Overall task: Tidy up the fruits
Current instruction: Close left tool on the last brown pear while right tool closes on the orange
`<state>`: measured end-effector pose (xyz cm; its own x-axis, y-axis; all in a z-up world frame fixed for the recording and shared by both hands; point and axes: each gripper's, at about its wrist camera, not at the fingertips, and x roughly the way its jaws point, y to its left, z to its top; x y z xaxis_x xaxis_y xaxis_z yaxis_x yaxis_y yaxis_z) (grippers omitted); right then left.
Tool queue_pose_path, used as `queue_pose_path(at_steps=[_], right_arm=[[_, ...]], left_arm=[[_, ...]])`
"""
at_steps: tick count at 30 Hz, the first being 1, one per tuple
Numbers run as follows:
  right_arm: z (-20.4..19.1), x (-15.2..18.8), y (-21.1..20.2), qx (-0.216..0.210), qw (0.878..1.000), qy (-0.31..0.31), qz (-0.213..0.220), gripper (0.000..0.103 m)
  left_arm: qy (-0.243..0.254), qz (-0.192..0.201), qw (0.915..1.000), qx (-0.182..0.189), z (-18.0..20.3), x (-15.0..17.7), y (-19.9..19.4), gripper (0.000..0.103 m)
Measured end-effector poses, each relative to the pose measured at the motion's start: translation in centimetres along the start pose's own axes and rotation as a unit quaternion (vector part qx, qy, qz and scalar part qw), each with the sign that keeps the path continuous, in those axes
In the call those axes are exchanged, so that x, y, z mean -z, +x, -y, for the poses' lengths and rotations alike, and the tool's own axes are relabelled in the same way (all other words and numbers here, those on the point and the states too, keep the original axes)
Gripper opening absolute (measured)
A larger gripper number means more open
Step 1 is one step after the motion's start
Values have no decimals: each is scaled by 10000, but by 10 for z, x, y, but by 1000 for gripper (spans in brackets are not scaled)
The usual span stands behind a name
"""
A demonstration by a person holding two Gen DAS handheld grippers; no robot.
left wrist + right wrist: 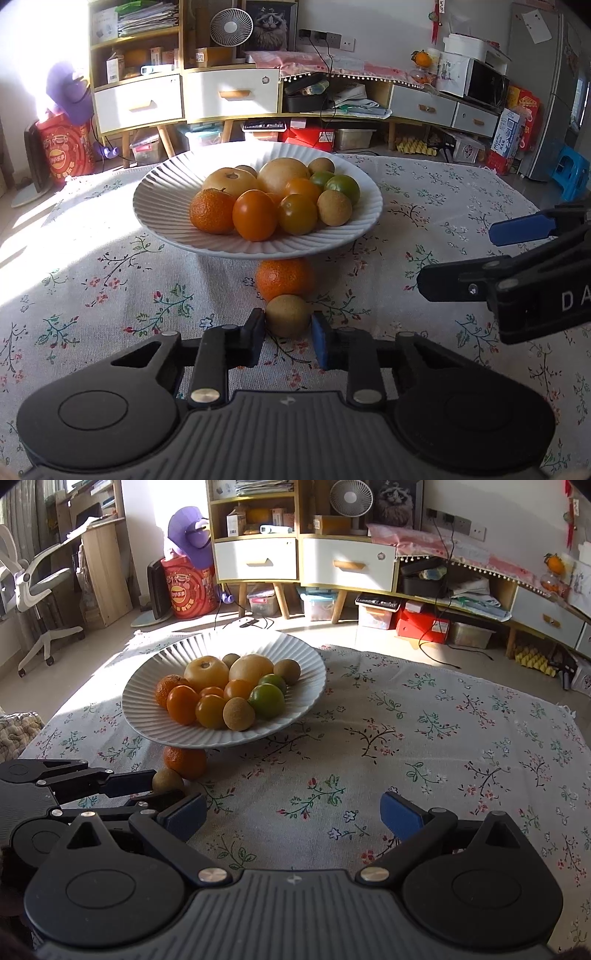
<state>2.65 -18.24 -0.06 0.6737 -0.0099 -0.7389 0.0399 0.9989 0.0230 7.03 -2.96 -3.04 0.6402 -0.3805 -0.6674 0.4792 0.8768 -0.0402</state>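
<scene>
A small brown round fruit (288, 315) lies on the flowered cloth, and my left gripper (288, 332) is shut on it, a pad against each side. The right wrist view shows the same fruit (168, 780) at the left gripper's (153, 789) tips. Just beyond it a mandarin (284, 278) sits on the cloth under the front edge of the white ribbed plate (155, 192). The plate holds two pale pears, a mandarin, and several orange, green and brown fruits. My right gripper (293, 808) hangs open over bare cloth, nothing between its fingers; it also shows at the right (476, 254).
The flowered tablecloth (424, 738) covers the table to the right of the plate (140, 709). Behind the table stand shelves with drawers, storage boxes on the floor, and an office chair (29, 587) at far left.
</scene>
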Motion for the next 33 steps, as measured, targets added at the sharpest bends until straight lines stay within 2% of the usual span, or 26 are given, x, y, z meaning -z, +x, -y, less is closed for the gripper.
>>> queue_pose_path(at_steps=[10,20,23,29,32,33], right_arm=[[-6,0,5,-45,10000,-4,-25,100],[-28,-2,23,-364,9993,-50,71,97],[-35,-4,30,-553,9984,-58,116,92],[-45,-6,35,-856,9962,-79,160,77],[-51,-6,37,-840,9962,-102,182,67],[-52,-6,39,-828,9963,-117,182,60]], left_arm=[[19,-114,9999,37,-12,2,-17,13],[25,-413,9991,-131,-29,6,-27,13],[77,-468,9987,-184,-31,5,-29,13],[22,-564,9983,-171,-38,3,-28,13],[-3,-588,9982,-139,-39,4,-28,13],[-5,-589,9982,-135,-40,4,-28,13]])
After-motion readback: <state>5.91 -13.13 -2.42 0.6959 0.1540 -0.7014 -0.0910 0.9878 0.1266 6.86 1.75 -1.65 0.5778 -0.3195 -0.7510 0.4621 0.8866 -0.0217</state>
